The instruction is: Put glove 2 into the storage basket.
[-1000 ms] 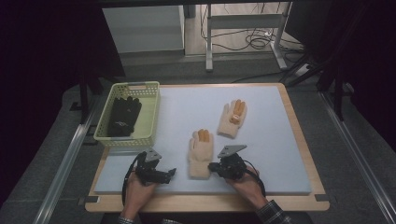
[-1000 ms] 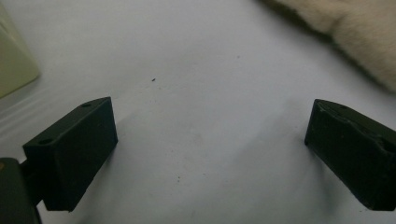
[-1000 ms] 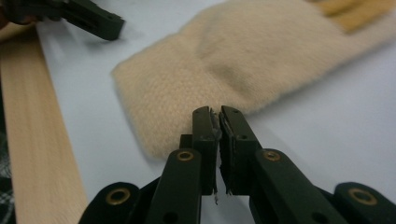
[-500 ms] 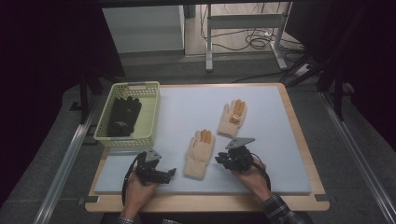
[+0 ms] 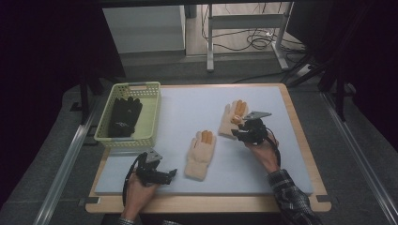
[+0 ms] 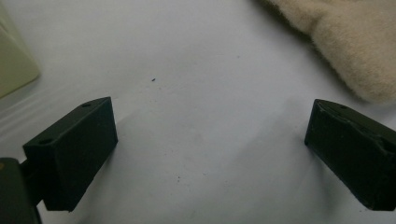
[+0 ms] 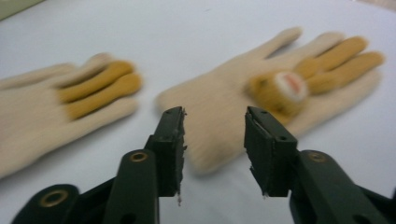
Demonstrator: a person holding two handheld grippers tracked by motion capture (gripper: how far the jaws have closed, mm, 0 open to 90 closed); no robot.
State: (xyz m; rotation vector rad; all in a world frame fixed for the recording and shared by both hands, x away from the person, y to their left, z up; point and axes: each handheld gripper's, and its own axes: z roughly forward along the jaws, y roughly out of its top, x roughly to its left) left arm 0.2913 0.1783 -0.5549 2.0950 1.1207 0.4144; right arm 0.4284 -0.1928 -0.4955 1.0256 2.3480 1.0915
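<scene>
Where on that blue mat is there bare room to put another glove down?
The far strip between the basket and the far glove is bare, as is the mat's right edge. The near middle is crowded: near glove, left gripper, right gripper.

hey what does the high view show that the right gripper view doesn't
High view alone: the yellow basket at the mat's left with black gloves in it, the left gripper near the front edge, and the person's hands. Right gripper view alone: close detail, namely a small round animal face on the farther cream glove, seen between the right gripper with its jaws apart. Both share: the two cream gloves with orange middle fingers, including the nearer cream glove, on the pale mat.
</scene>
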